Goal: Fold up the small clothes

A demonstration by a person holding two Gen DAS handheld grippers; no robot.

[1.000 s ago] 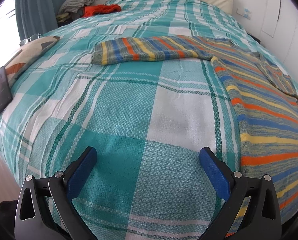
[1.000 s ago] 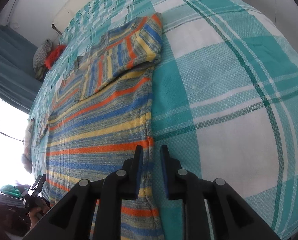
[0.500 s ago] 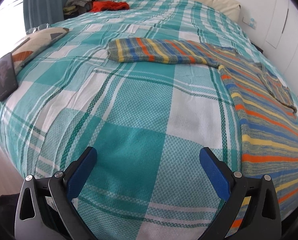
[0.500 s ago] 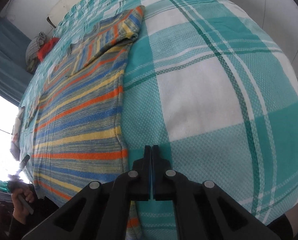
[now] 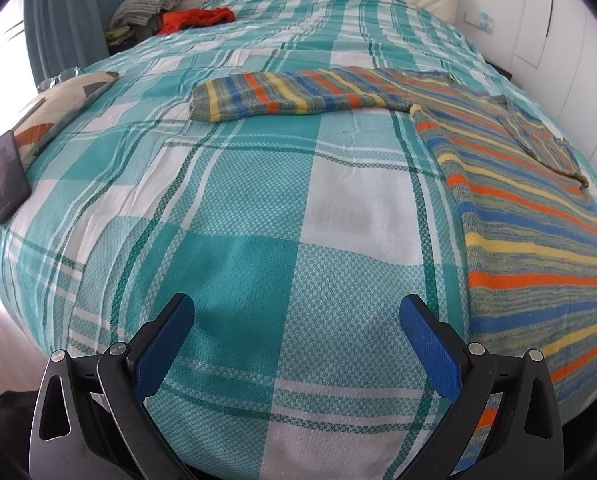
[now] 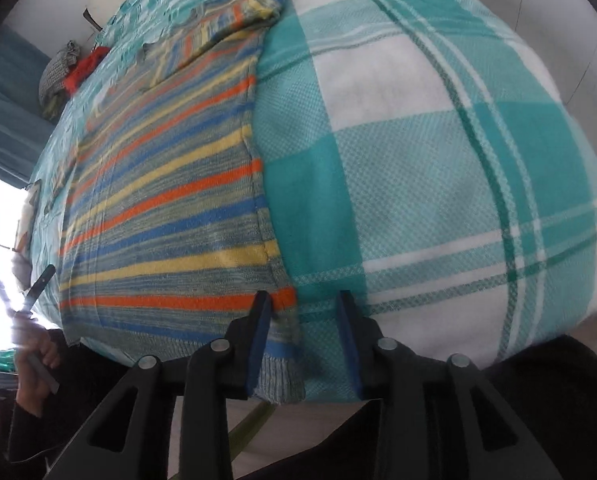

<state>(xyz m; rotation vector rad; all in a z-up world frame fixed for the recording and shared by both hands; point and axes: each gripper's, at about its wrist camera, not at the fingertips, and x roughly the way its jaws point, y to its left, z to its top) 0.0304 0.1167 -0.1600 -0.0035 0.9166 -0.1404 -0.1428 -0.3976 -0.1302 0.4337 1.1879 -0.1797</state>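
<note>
Looking past my right gripper [image 6: 300,340], I see its jaws opening around the sweater [image 6: 166,184] hem corner at the bed [image 6: 418,160] edge, pads not pressing; half a second back they were pressed together over bare bedspread. My left gripper [image 5: 296,344] is spread wide, empty, sweater [image 5: 518,208] ahead to its right, one sleeve folded across. No containers; the hem's end is cut off.

Right tool [image 6: 302,334] reopening, now over sweater [image 6: 166,208] corner.
</note>
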